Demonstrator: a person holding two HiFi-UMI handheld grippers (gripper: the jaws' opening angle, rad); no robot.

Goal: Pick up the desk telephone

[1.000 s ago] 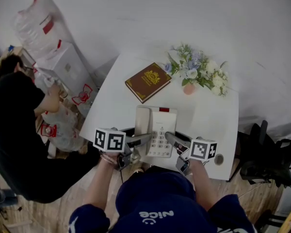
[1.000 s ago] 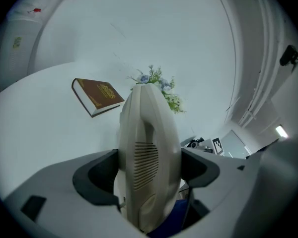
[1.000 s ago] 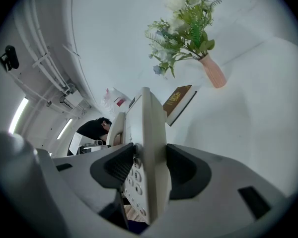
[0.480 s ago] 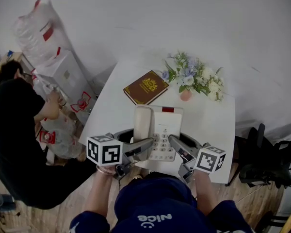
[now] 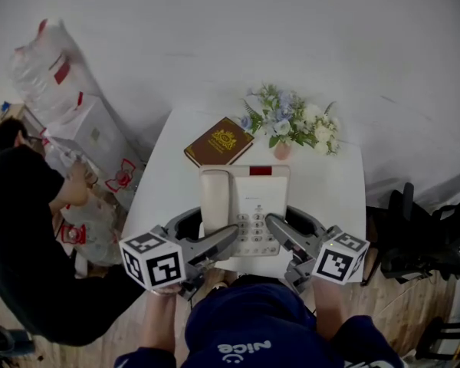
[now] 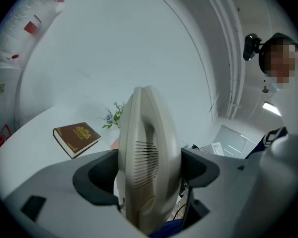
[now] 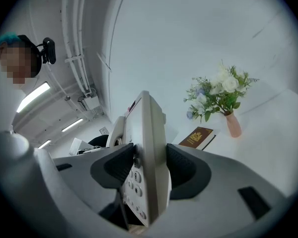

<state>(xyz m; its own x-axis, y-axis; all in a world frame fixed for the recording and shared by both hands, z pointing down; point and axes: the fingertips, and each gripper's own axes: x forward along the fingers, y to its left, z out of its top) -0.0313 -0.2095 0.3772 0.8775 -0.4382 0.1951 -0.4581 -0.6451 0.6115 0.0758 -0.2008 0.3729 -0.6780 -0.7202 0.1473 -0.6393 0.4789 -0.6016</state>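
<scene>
White table (image 5: 162,181), desk telephone (image 5: 257,199), "nice" top (image 5: 245,330)

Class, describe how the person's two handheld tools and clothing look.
The left tool and right tool are grey moulded shells with dark pads inside. Each carries a white cube with black square markers, the left cube and right cube alike. The person wears a dark blue top with white lettering.

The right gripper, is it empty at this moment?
No, the right gripper is shut on the desk telephone, whose keypad side sits clamped between its jaws.
</scene>
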